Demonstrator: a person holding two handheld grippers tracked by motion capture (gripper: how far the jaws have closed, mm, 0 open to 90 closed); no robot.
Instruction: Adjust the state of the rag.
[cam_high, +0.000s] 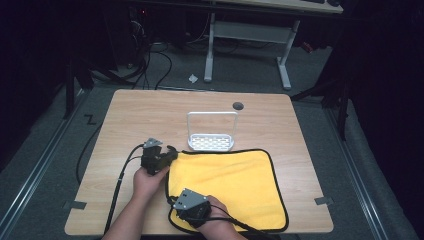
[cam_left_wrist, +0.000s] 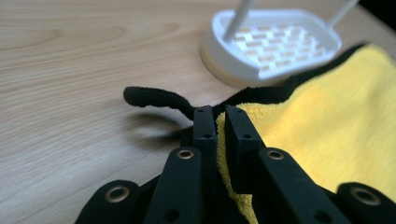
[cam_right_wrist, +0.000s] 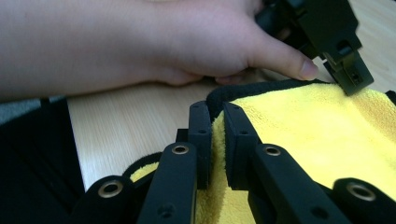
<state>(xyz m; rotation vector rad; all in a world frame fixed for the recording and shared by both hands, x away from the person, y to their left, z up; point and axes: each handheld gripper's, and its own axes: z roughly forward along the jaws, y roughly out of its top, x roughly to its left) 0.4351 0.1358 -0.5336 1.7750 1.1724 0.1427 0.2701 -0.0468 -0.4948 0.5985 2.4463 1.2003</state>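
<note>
I hold the yellow cloth (cam_high: 227, 187) by its left edge with both tools, and it lies flat on the near right part of the wooden bench (cam_high: 140, 117), its black piping running all round it. My left gripper (cam_high: 170, 156) sits at the cloth's far left corner, jaws clamped on the fold of yellow pile and black hem; in the left gripper view (cam_left_wrist: 220, 122) the cloth is pinched between the two black bars, and a loose black loop (cam_left_wrist: 156, 97) of the hem curls out to the left over the wood. My right gripper (cam_high: 176, 204) is at the near left corner, close to the bench's front edge, and its jaws are likewise pressed together on the cloth's edge, as the right gripper view (cam_right_wrist: 217, 119) shows with yellow pile squeezed between them. In that same view my left hand (cam_right_wrist: 196, 42) rests on the wood just beyond, thumb beside the other tool. Just past the cloth's far edge, touching or nearly touching the hem, stands a white plastic rack (cam_high: 211, 131) with a slotted base and an upright wire frame. A dark round grommet (cam_high: 238, 106) sits in the bench top farther back. I can read no brand, label or writing on any of it.
</note>
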